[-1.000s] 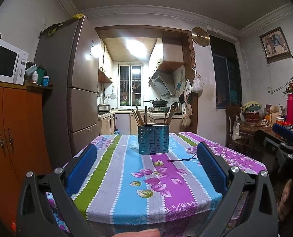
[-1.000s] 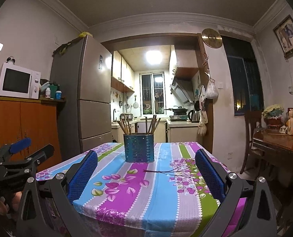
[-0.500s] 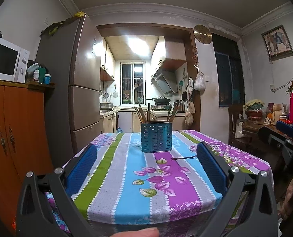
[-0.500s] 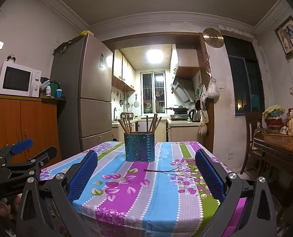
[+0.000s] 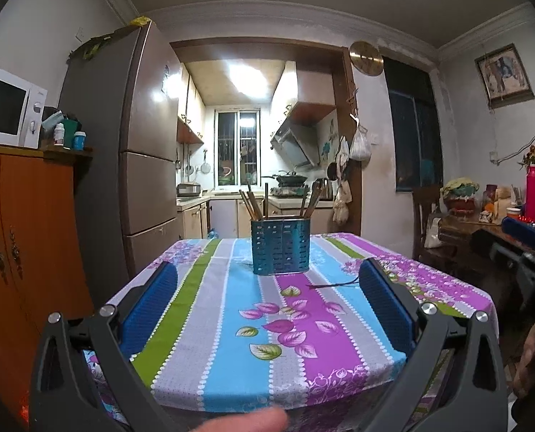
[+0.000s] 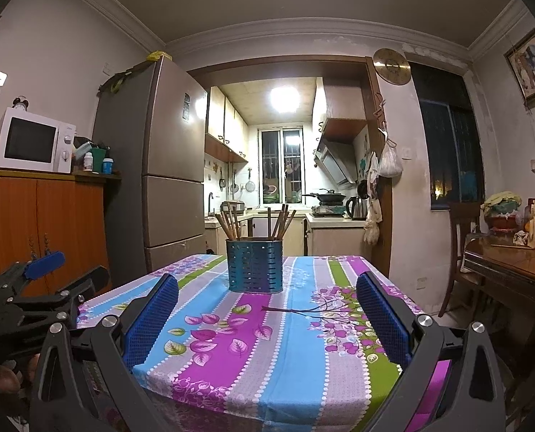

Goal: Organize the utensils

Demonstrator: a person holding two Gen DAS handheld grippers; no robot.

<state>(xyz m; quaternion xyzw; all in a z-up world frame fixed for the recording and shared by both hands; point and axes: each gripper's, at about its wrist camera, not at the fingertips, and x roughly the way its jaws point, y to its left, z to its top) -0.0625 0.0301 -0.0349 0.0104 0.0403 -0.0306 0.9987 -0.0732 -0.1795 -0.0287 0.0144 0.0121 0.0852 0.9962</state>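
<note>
From the left wrist view, the left tongs (image 5: 267, 306) hang over the near edge of the surface with the striped flower cloth (image 5: 231, 324). Their two blue pads are wide apart and hold nothing. Far across the cloth stands the blue metal holder with holes (image 5: 280, 246), with brown wooden sticks (image 5: 254, 204) poking up out of it. One thin dark stick (image 5: 330, 283) lies flat on the cloth, just this side of the holder and a bit to the right. It lies crossways, left to right, and its right end slips behind the right blue pad (image 5: 382, 304). At the far right edge you can see part of the other black and blue tool (image 5: 523, 241).

From the right wrist view, the right tongs (image 6: 267, 318) are also wide apart and empty. The same holder (image 6: 254, 270) sits straight ahead. The lone stick (image 6: 290, 310) lies between the pads' tips, in front of the holder, again crossways. The left tool (image 6: 40, 288) waits off to the left, beside the surface.

I think the right tongs are the better placed, since the stick sits almost in the middle of their opening. Because it lies sideways, the tongs would likely need to turn to pinch it across.
</note>
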